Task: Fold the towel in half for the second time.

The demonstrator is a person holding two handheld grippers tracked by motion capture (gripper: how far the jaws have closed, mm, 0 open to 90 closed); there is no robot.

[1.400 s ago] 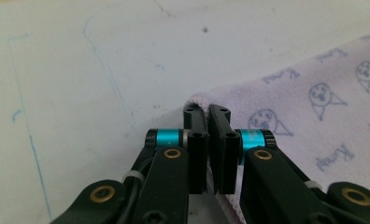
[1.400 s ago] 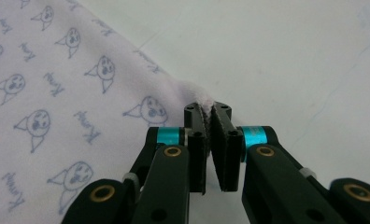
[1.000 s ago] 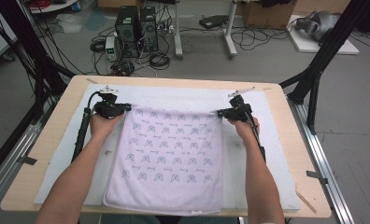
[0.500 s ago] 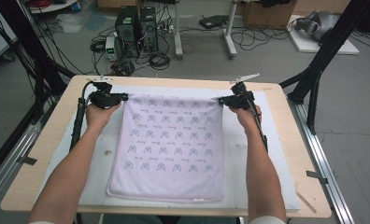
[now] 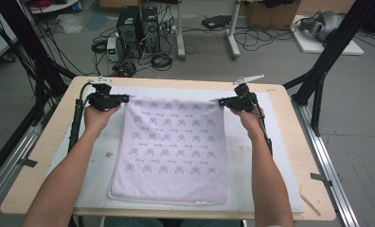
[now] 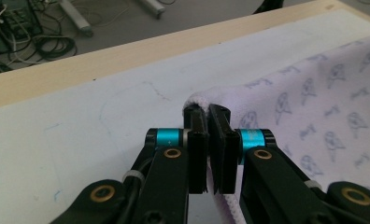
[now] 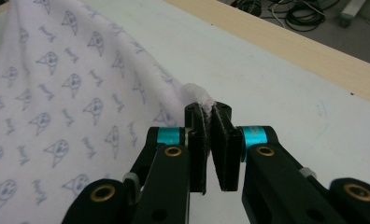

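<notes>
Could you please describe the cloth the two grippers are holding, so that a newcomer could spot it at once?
Look at the wooden table with a white mat laid over it. In the mat's middle lies a pale lilac towel, its far corners pinched by the left gripper and the right gripper. Rows of small blue-grey printed figures set it apart from the plain mat.

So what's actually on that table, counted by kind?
Patterned towel, far corners pinched in the tongs: 1
White mat under it: 1
Hand-held tongs, left and right: 2
Total: 4
</notes>
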